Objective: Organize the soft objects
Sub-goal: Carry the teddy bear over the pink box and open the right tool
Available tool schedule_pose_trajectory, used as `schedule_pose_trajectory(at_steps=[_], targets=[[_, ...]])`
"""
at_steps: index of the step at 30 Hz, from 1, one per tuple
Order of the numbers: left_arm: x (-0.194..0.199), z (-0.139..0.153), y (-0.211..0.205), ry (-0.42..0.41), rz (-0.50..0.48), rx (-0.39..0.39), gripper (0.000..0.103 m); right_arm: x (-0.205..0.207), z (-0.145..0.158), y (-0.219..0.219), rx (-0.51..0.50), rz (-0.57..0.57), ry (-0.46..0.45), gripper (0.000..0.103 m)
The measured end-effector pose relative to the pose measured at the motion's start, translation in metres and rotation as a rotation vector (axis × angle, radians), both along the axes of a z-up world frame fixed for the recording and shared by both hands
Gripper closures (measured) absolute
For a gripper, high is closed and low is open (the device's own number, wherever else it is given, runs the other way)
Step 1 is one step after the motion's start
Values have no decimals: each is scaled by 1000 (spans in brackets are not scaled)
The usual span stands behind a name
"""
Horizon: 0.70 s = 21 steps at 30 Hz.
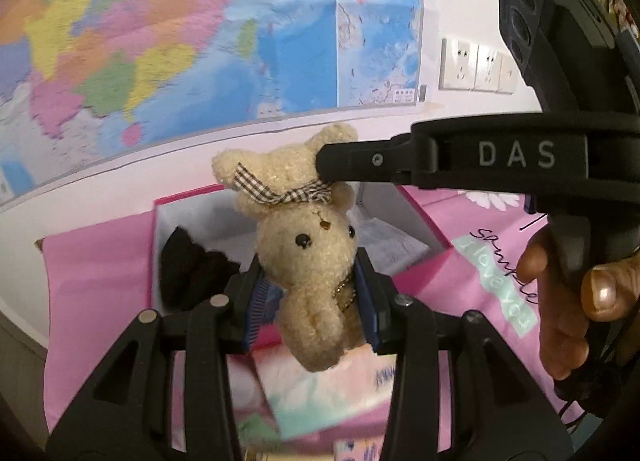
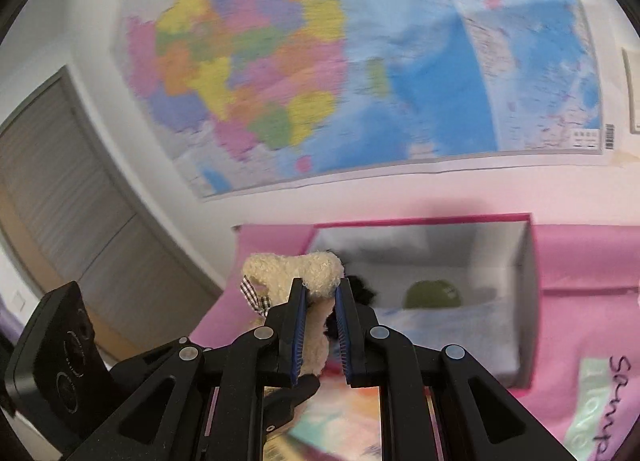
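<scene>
The left tongs (image 1: pixel 316 301) are clenched on the plush bunny's (image 1: pixel 308 261) body, holding it upright above the table, long axis vertical, ears topmost. The right tongs (image 2: pixel 320 321) pinch one ear from the side. Just behind the toy sits the open pink box (image 2: pixel 524 281), so I'd guess it goes forward and down

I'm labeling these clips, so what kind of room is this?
Probably a home bedroom or study: a large wall map, wall power sockets, and a pink printed cloth under an open pink box. Both hand-held grippers grip a plush bunny.
</scene>
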<state>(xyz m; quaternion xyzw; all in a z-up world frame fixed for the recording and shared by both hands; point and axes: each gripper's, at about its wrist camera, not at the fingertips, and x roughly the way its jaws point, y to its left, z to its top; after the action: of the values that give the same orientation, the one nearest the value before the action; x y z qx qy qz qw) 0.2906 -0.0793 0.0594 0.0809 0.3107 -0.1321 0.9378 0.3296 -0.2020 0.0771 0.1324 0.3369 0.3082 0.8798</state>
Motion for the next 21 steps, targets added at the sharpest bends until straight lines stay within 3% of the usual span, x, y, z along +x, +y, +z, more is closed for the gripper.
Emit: schedule_pose_trajectory(at_steps=[11, 12, 13, 14, 16, 17, 21], targets=[[47, -15, -22, 49, 37, 74, 59, 59, -26, -34, -14, -94, 81, 85], [49, -16, -22, 48, 46, 78, 59, 61, -28, -36, -16, -100, 86, 79], [50, -16, -22, 47, 56, 84, 58, 63, -30, -38, -20, -110, 89, 63], [52, -17, -23, 48, 61, 90, 55, 64, -31, -41, -27, -127, 89, 55], [52, -15, -23, 37, 83, 94, 23, 63, -32, -48, -38, -154, 79, 38], [52, -14, -23, 26, 92, 97, 17, 62, -31, -51, -45, -172, 74, 38], [47, -8, -27, 5, 102, 116, 14, 53, -28, -61, -67, -206, 53, 37]])
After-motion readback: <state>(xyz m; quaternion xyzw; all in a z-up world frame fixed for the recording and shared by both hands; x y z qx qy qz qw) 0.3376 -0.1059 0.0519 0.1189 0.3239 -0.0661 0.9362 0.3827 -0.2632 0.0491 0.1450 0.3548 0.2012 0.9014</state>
